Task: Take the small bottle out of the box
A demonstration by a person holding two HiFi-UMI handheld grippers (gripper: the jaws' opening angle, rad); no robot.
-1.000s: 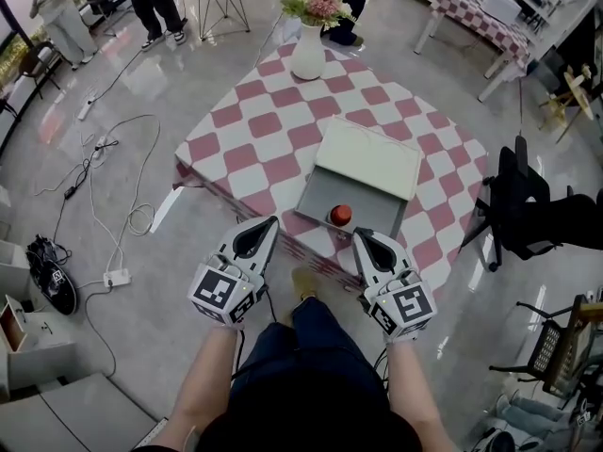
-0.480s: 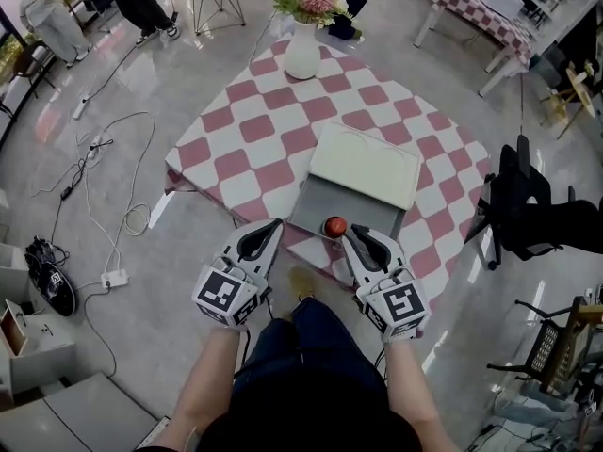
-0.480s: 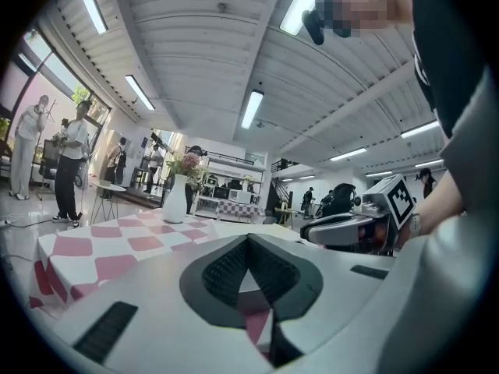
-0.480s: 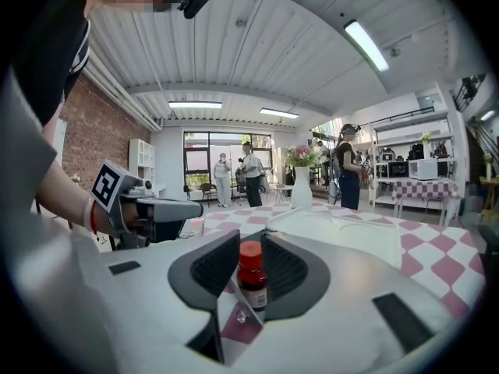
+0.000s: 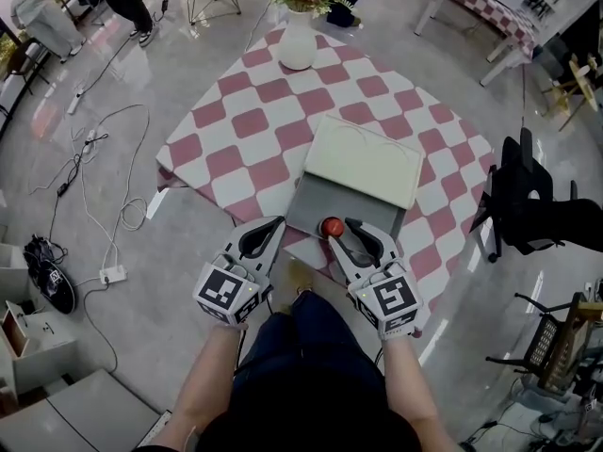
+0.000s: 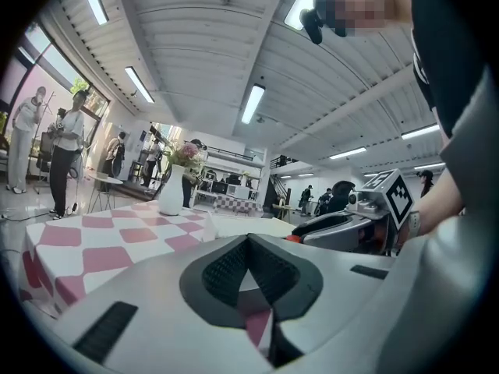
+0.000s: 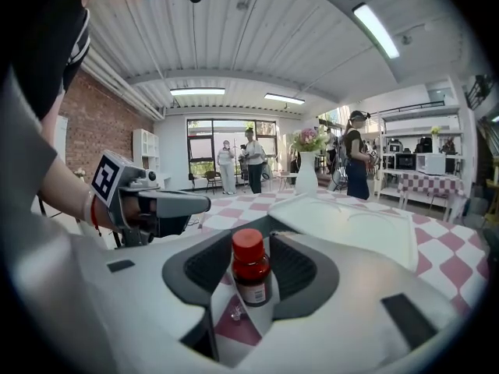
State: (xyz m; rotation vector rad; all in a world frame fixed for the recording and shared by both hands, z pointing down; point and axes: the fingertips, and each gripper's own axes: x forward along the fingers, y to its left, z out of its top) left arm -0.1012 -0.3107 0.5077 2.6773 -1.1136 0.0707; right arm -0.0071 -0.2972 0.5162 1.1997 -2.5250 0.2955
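Observation:
A small brown bottle with a red cap (image 5: 332,226) (image 7: 251,267) stands upright in the near end of the open grey box (image 5: 311,201), whose pale lid (image 5: 363,163) is folded back. My right gripper (image 5: 340,234) (image 7: 251,246) reaches over the box's front edge. Its jaws are opening, with the bottle between them and a gap on each side of it. My left gripper (image 5: 273,222) (image 6: 248,244) hovers at the table's front edge, left of the box, shut and holding nothing.
The box lies on a table with a pink-and-white checked cloth (image 5: 245,139). A white vase of flowers (image 5: 297,45) stands at its far corner. A black chair (image 5: 528,196) is to the right, and cables (image 5: 94,186) trail on the floor at left. People stand in the background.
My right gripper has moved forward over the box's front edge to the bottle, and its jaws have spread apart around it. The left gripper has barely moved.

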